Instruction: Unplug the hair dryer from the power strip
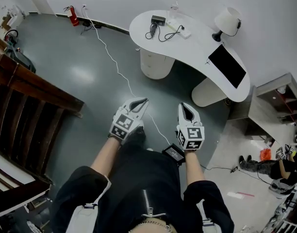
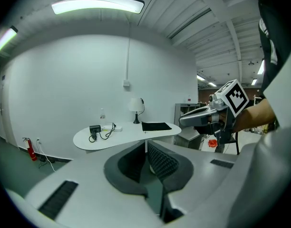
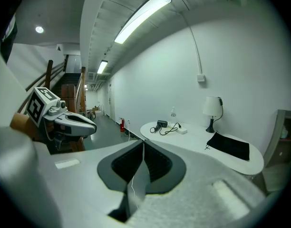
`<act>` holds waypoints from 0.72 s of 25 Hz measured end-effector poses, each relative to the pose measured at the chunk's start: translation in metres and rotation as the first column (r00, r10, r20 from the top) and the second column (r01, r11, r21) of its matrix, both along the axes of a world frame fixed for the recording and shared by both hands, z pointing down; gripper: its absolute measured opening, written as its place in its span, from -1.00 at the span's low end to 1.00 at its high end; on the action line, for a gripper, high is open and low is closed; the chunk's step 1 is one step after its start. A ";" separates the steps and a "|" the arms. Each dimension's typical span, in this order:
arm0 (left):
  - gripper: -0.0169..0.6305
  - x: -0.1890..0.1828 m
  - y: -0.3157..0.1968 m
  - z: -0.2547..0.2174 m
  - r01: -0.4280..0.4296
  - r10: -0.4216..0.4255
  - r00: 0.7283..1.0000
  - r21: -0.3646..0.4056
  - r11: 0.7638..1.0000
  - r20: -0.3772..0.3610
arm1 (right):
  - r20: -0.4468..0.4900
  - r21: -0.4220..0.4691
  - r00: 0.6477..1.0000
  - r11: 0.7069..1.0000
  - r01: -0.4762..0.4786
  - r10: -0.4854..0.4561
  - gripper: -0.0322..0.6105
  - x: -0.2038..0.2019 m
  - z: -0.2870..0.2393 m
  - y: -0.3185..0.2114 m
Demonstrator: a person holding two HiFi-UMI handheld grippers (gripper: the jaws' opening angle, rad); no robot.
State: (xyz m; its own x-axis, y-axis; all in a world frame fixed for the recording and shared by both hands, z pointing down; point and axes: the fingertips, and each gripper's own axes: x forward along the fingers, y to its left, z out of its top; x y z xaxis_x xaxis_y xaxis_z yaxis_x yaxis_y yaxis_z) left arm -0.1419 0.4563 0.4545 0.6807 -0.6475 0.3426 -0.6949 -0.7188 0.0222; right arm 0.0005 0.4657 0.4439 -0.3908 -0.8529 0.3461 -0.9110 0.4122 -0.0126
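My left gripper [image 1: 140,102] jaws shut on nothing, far ahead on the white table's [image 1: 139,31] left end the hair dryer [image 1: 156,22], small, black, too distant to tell which way it points, black cord [image 1: 164,37] looping right to the white power strip [image 1: 183,31], my right gripper [image 1: 183,107] jaws pressed together, empty

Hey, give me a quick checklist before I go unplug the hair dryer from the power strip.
1. Left claw empty: ok, shut on nothing.
2. Right claw empty: ok, shut on nothing.
3. Hair dryer and power strip on the table: ok.
4. Plug seated in the strip: cannot tell, too small.
5. Table within reach: not ok, both claws are well short of it.
6. Floor path: not ok, a white cable runs along it.
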 end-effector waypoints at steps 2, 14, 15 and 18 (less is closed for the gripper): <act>-0.88 -0.002 -0.022 0.000 -0.006 0.006 1.000 -0.002 1.000 -0.005 | -0.005 -0.003 1.000 1.000 -0.004 0.004 -0.88 -0.003 -0.002 -0.020; -0.88 -0.020 -0.130 0.003 -0.093 0.093 0.996 -0.019 0.996 0.007 | -0.023 -0.001 0.998 0.998 -0.065 0.065 -0.88 -0.027 -0.010 -0.122; -0.88 -0.023 -0.137 0.003 -0.099 0.099 0.995 -0.018 0.995 0.006 | -0.025 0.002 0.997 0.998 -0.070 0.070 -0.88 -0.029 -0.011 -0.129; -0.88 -0.029 -0.156 0.003 -0.115 0.115 0.993 -0.012 0.993 0.006 | -0.028 0.010 0.996 0.996 -0.087 0.087 -0.88 -0.034 -0.013 -0.144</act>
State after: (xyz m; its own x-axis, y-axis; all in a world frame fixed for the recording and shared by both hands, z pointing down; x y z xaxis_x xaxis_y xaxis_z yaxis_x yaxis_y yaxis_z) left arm -0.1709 0.3004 0.4579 0.7482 -0.5609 0.3544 -0.6077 -0.7937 0.0267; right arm -0.0338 0.3214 0.4311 -0.3050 -0.8864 0.3483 -0.9433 0.3314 0.0173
